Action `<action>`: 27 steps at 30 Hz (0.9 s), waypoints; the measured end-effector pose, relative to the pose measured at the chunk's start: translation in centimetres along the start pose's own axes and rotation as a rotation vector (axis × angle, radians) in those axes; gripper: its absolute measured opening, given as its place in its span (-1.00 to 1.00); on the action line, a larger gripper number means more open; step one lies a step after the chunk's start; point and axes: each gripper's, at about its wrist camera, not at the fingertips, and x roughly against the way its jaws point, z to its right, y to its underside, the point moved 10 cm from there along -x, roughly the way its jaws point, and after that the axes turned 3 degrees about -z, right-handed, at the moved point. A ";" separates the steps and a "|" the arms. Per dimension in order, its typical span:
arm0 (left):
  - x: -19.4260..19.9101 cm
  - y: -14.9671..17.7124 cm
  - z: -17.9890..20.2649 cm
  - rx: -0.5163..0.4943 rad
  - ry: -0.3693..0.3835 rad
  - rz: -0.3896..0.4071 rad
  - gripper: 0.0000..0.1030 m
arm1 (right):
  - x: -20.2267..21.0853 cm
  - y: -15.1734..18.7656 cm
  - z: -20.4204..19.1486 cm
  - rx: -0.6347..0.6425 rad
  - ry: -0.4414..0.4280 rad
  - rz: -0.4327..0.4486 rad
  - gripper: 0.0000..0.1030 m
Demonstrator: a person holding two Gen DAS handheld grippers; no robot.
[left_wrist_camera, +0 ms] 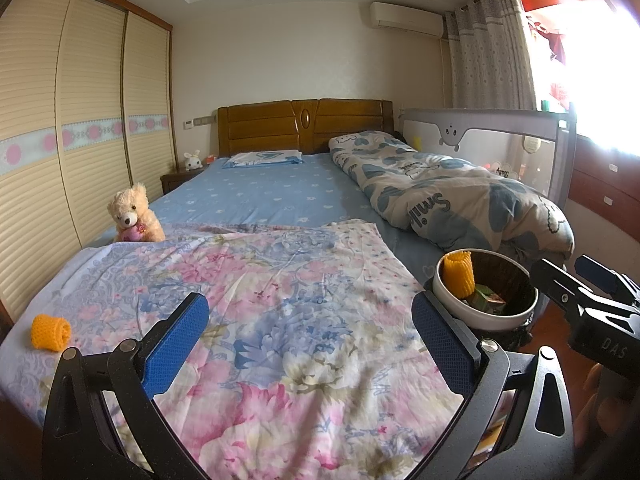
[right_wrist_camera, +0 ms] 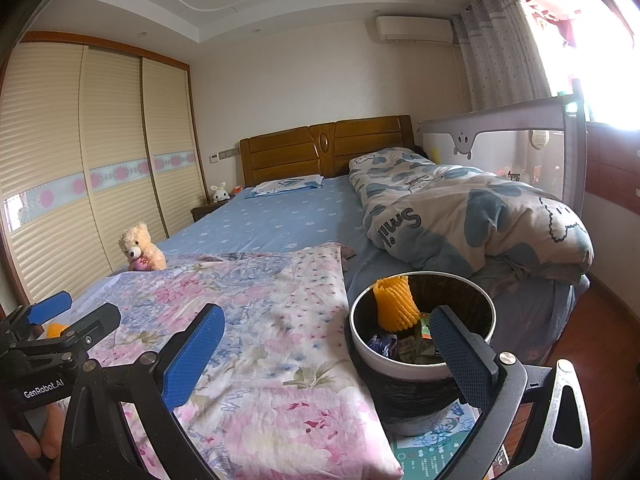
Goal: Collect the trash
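Left claw (left_wrist_camera: 310,340) and right claw (right_wrist_camera: 328,356), both wide and empty; left should descend squarely over the orange foam net (left_wrist_camera: 51,332) at lower left, pinching lightly before the bin (right_wrist_camera: 362,356).

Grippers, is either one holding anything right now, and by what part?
Nothing is held. The left gripper and right gripper both stand open and empty above the floral blanket.

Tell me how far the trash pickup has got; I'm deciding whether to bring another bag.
Done: one yellow foam net and some wrappers are already in the bin. In hand: nothing; the left gripper and right gripper both have their jaws open and empty. Left: a second orange foam net lies on the floral quilt, near its left edge.
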 end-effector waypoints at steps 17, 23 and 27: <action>-0.8 0.7 -0.4 0.009 -0.003 -0.021 1.00 | -0.5 0.7 -0.8 0.002 -0.008 -0.022 1.00; -1.0 0.7 -0.6 0.011 -0.004 -0.021 1.00 | -0.8 0.8 -0.6 -0.002 -0.012 -0.035 1.00; -1.1 0.7 -0.7 0.015 -0.002 -0.017 1.00 | -1.1 0.8 -0.6 -0.003 -0.017 -0.041 1.00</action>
